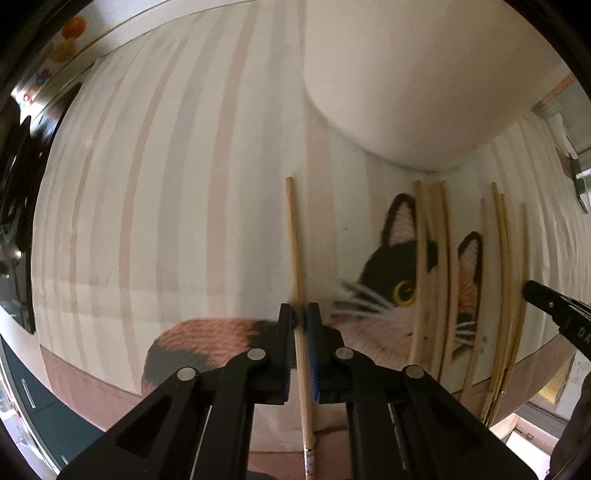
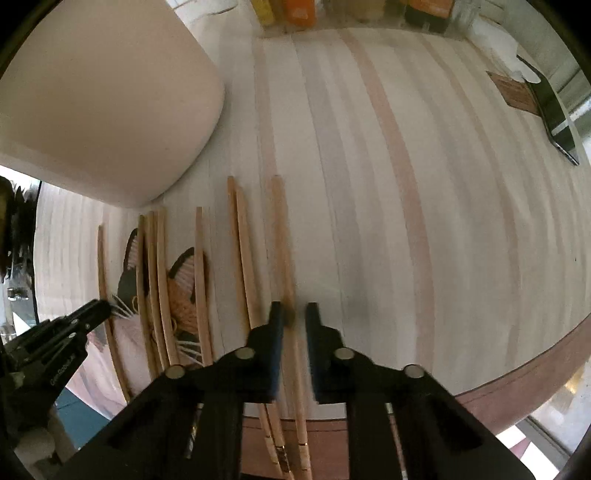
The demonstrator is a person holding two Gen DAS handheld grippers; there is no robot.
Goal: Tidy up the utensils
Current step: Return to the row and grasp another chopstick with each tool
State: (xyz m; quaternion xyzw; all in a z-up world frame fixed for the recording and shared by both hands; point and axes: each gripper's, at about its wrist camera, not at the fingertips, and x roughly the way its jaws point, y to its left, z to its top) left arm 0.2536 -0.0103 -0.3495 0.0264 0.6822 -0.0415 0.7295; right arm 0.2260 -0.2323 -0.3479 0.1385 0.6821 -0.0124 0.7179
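Several wooden chopsticks lie side by side on a striped placemat with a cat picture. My left gripper (image 1: 300, 314) is shut on one chopstick (image 1: 294, 243), set apart to the left of the others. More chopsticks (image 1: 436, 280) lie across the cat's face. A cream utensil holder (image 1: 406, 81) stands just behind them; it also shows in the right wrist view (image 2: 92, 92). My right gripper (image 2: 294, 314) is slightly open around the rightmost chopstick (image 2: 282, 251), which passes between its fingers. My left gripper also shows at the lower left of the right wrist view (image 2: 92, 314).
The placemat (image 2: 406, 184) stretches to the right. A dark knife (image 2: 554, 110) lies at its far right edge. Jars and bottles (image 2: 295, 11) stand at the back. The table's front edge (image 2: 517, 384) is close.
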